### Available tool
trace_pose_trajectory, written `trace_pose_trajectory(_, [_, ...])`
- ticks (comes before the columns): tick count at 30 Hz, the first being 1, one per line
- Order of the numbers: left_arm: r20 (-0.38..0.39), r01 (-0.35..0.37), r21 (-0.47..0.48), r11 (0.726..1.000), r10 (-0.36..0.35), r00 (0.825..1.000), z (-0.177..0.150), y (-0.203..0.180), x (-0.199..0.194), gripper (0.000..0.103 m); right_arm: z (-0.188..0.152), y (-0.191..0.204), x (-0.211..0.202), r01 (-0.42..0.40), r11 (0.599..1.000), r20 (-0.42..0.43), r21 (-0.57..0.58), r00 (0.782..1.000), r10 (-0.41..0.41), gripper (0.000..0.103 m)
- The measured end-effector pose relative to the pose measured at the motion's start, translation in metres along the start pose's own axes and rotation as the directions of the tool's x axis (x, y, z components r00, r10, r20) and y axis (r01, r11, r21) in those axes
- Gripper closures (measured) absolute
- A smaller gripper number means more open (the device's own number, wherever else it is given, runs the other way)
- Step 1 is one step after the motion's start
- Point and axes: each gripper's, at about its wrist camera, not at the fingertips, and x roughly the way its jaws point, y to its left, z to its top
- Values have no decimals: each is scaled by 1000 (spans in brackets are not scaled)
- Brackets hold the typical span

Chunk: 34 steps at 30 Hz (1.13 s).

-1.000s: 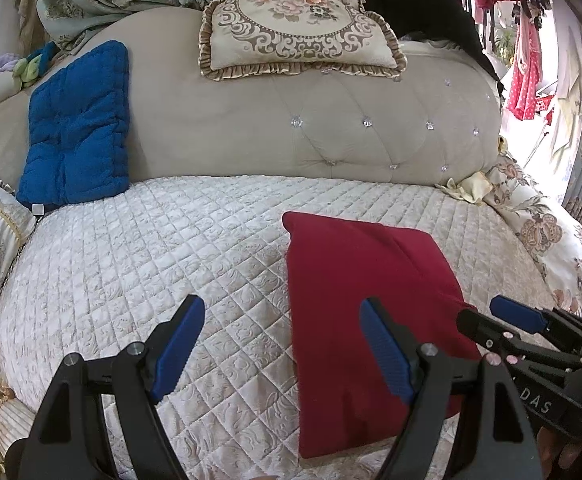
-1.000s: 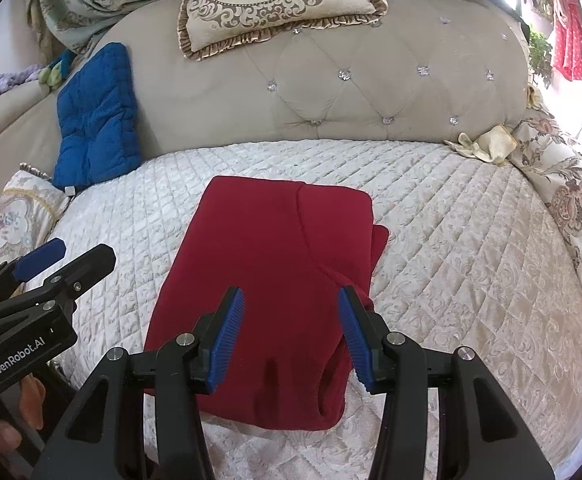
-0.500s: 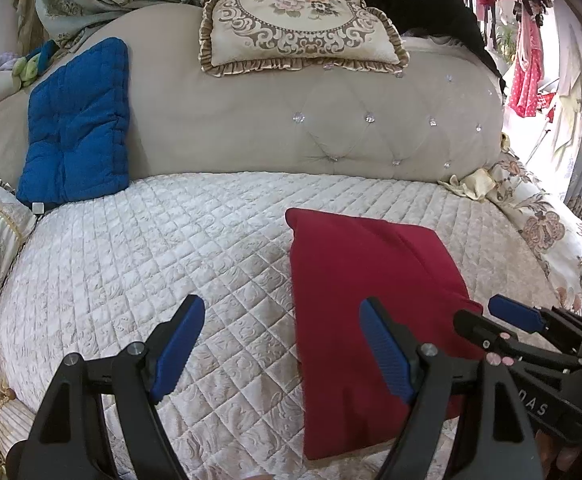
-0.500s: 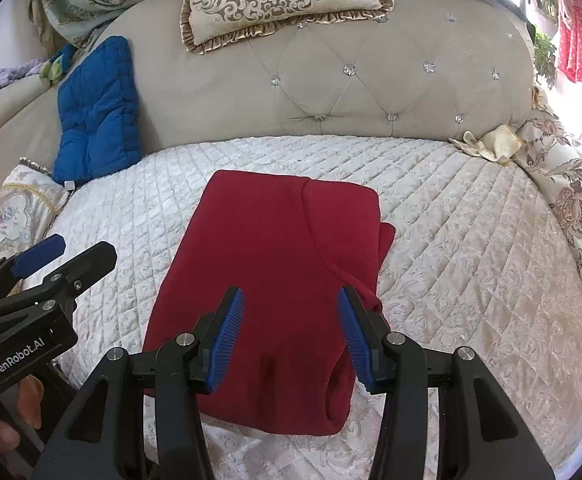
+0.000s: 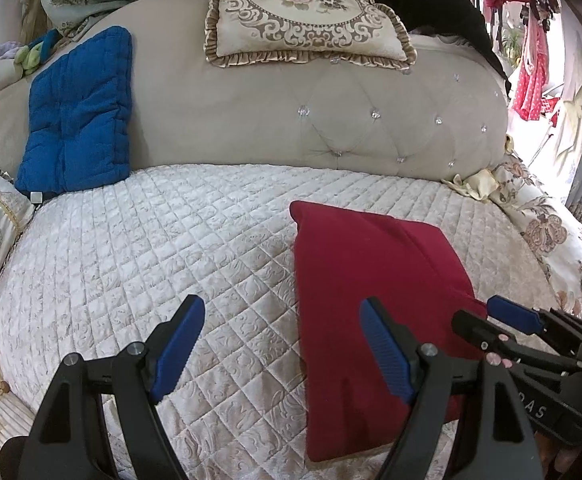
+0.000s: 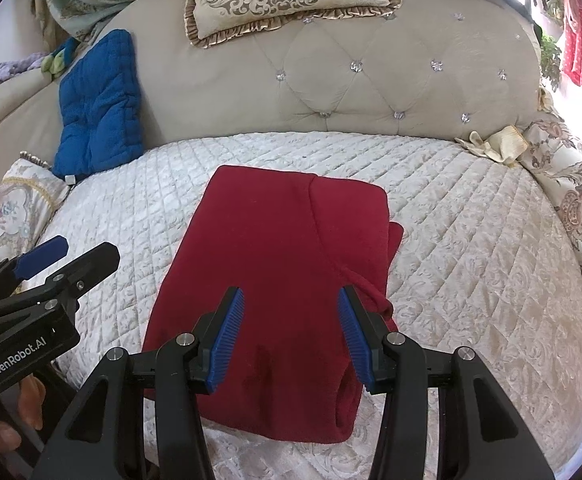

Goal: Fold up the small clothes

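Both tools hang released over the bed: the right tool (image 6: 291,334) spread above the near end of the folded dark-red fleece garment (image 6: 283,264), the left tool (image 5: 279,346) wide apart just beside its left edge. Over the last second little has changed; both have only drifted slightly, gripping nothing. The garment lies as a neat rectangle (the fold looks finished). Beneath it spreads the cream quilted bedspread (image 5: 151,240), backed by a beige tufted headboard (image 6: 371,92), a blue quilted cushion (image 5: 75,116) and an embroidered frilled pillow (image 5: 303,16).

Blue cushion (image 5: 77,114) against tufted headboard (image 5: 331,120); ornate pillow (image 5: 307,16) on top.
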Motion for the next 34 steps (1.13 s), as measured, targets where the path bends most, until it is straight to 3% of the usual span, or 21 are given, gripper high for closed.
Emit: trace_pose_trajectory(34, [-7,29,2,1000,-29,1000,-5,-1,12,20,-3,-2,15,-1,1000,-30,11,1000,2,75])
